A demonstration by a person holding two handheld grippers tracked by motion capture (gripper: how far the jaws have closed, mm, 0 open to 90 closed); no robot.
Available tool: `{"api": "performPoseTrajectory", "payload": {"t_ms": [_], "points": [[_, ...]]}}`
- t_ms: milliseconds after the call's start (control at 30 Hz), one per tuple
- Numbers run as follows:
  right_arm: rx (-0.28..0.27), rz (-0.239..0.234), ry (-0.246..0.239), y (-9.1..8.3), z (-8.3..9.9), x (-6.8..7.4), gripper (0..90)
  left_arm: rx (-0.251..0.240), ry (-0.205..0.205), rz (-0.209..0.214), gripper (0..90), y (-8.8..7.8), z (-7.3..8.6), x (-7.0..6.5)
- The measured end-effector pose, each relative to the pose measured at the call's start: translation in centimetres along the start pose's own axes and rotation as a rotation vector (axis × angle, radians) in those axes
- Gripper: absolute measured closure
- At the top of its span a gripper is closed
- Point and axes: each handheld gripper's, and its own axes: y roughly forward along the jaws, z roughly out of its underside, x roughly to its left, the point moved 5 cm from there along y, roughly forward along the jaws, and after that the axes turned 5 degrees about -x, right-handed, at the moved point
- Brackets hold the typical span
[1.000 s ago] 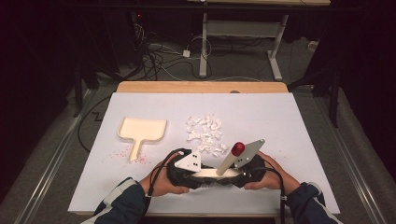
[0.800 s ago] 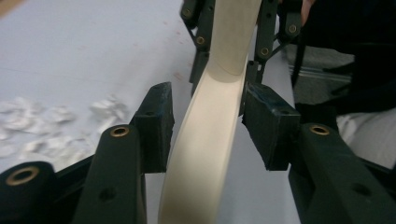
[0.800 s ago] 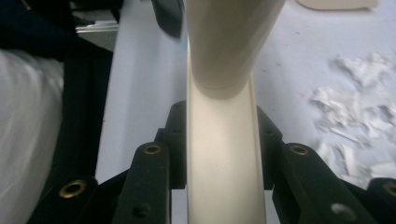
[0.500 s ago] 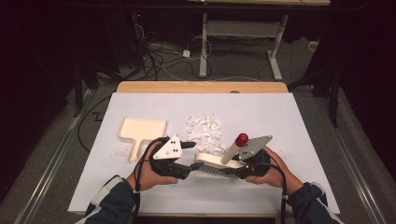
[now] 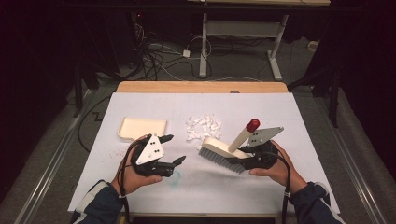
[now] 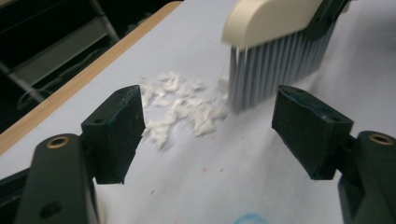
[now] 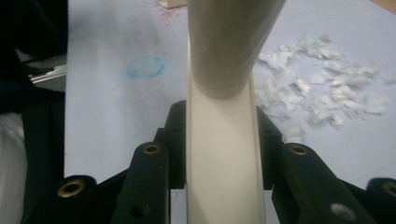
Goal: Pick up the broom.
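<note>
A cream brush [image 5: 223,150] with grey bristles and a red-tipped handle hangs tilted just above the white table cover, and my right gripper [image 5: 243,161] is shut on its back. In the right gripper view the jaws clamp the cream brush [image 7: 224,154] from both sides. My left gripper [image 5: 173,149] is to the brush's left; its jaws have just been opening and have nothing between them. In the left gripper view the bristles [image 6: 275,70] hang beside a pile of white paper scraps [image 6: 182,102]. The scraps [image 5: 204,127] lie between the brush and a cream dustpan [image 5: 142,127].
A faint blue ring [image 5: 173,177] is drawn on the cover near my left gripper. The wooden table edge [image 5: 201,87] runs along the far side. Cables and desk legs stand on the dark floor beyond it.
My left gripper has let go of the brush, opened and moved left to just in front of the dustpan. The right gripper has shifted slightly right with the brush.
</note>
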Motion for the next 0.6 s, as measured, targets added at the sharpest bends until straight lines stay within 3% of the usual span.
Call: {"api": "performPoseTrajectory", "payload": {"t_ms": [67, 167, 200, 333, 600], "points": [[0.008, 0.053, 0.007, -0.6, -0.1, -0.4, 67.5, 0.012, -0.004, -0.033, 22.7, -0.7, 1.0, 0.4], [-0.001, 0.082, 0.034, -1.0, -0.2, -0.6, 67.5, 0.054, -0.004, -0.094, 22.6, -1.8, 2.8, 0.8], [0.002, 0.123, 0.037, -1.4, -0.3, -1.0, 67.5, 0.064, -0.014, -0.111, 22.4, -2.2, 3.3, 1.0], [-0.013, 0.147, 0.051, -2.0, -0.3, -1.4, 67.5, 0.104, -0.036, -0.143, 22.4, -3.8, 5.2, 1.3], [-0.007, 0.228, 0.07, -3.1, 0.0, -2.5, 67.6, 0.108, -0.101, -0.201, 21.4, -5.6, 7.8, 1.4]]}}
